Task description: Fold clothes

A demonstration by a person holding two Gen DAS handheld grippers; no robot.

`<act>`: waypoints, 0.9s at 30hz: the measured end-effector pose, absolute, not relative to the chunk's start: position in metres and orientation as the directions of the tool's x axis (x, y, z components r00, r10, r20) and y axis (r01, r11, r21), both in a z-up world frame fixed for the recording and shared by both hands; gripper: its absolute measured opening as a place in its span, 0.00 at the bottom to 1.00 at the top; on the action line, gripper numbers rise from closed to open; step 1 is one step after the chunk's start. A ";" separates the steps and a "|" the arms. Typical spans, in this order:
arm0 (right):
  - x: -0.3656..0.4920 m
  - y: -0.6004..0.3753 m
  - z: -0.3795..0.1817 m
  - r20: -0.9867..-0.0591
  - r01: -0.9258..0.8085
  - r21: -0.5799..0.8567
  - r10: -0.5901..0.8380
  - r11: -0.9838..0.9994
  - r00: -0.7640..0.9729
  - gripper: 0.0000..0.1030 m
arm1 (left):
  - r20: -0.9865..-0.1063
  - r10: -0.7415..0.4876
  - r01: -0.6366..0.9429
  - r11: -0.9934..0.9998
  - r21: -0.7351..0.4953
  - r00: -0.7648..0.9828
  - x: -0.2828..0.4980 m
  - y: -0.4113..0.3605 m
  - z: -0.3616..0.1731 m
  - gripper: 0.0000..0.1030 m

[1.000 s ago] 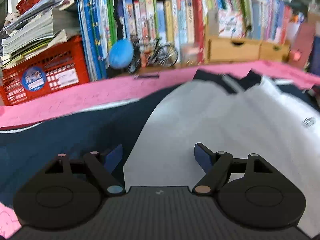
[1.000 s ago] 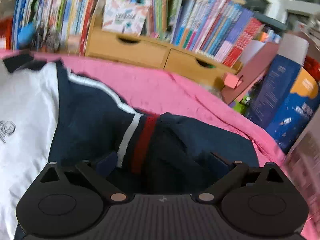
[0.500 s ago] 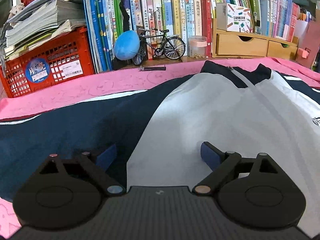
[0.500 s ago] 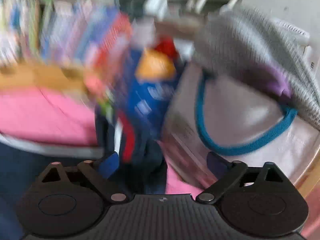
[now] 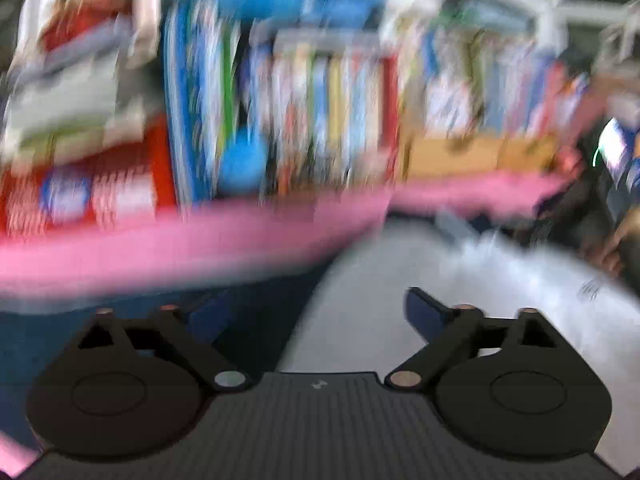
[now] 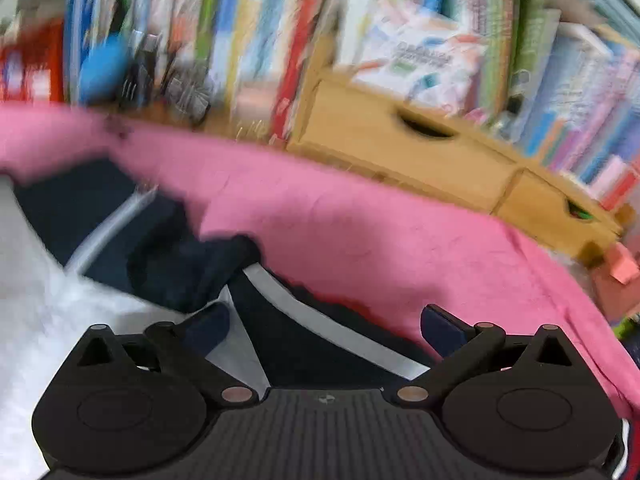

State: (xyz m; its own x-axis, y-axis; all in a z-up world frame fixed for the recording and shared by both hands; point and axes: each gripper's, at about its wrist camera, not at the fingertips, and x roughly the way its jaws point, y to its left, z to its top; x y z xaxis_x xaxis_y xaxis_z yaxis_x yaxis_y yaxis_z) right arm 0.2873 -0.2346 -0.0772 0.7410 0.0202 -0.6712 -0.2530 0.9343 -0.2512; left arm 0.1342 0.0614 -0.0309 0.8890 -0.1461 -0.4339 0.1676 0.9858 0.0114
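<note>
A navy and white jacket point(image 5: 400, 312) lies spread on a pink cloth point(image 5: 160, 248). The left wrist view is heavily blurred. My left gripper point(image 5: 312, 316) is open and empty, low over the jacket where the navy sleeve meets the white front. In the right wrist view my right gripper point(image 6: 324, 328) is open and empty over a navy sleeve with white stripes point(image 6: 320, 332), which lies folded in toward the white body point(image 6: 40, 312). The pink cloth point(image 6: 360, 232) shows beyond it.
Rows of books point(image 6: 280, 32) and wooden drawer boxes point(image 6: 400, 148) line the far edge. A red crate point(image 5: 80, 196) with stacked papers stands at the far left, a blue ball point(image 5: 240, 164) beside it. A hand shows at the right edge point(image 5: 624, 240).
The right gripper has swung back left from the bags at the table's right end to the sleeve, which now lies folded inward. The left view has become blurred and sits lower over the jacket.
</note>
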 end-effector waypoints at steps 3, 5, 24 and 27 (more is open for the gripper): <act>0.273 -0.242 -0.068 -0.677 -0.265 -0.191 0.068 0.945 0.733 0.24 | -0.403 -0.092 0.145 0.984 0.102 0.910 0.174 0.077 -0.014 1.00; 0.252 -0.231 -0.057 -0.566 -0.208 -0.353 -0.031 0.912 0.824 0.05 | -0.429 -0.135 0.195 0.976 0.099 0.893 0.204 0.084 -0.014 1.00; 0.269 -0.267 -0.080 -0.633 -0.299 -0.091 0.177 0.950 0.753 0.07 | -0.622 -0.205 0.381 0.910 0.163 0.756 0.234 0.039 -0.075 0.33; 0.241 -0.248 -0.077 -0.550 -0.280 -0.291 0.079 0.915 0.832 0.07 | -0.576 -0.082 0.303 0.905 0.299 0.813 0.230 0.026 -0.081 0.22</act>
State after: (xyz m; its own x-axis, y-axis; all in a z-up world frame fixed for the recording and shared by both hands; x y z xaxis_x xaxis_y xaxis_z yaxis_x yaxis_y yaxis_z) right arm 0.2410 -0.2478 -0.0770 0.8316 0.0793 -0.5497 -0.2796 0.9149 -0.2912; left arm 0.2301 0.0262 -0.0809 0.8133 -0.0816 -0.5761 0.3027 0.9049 0.2992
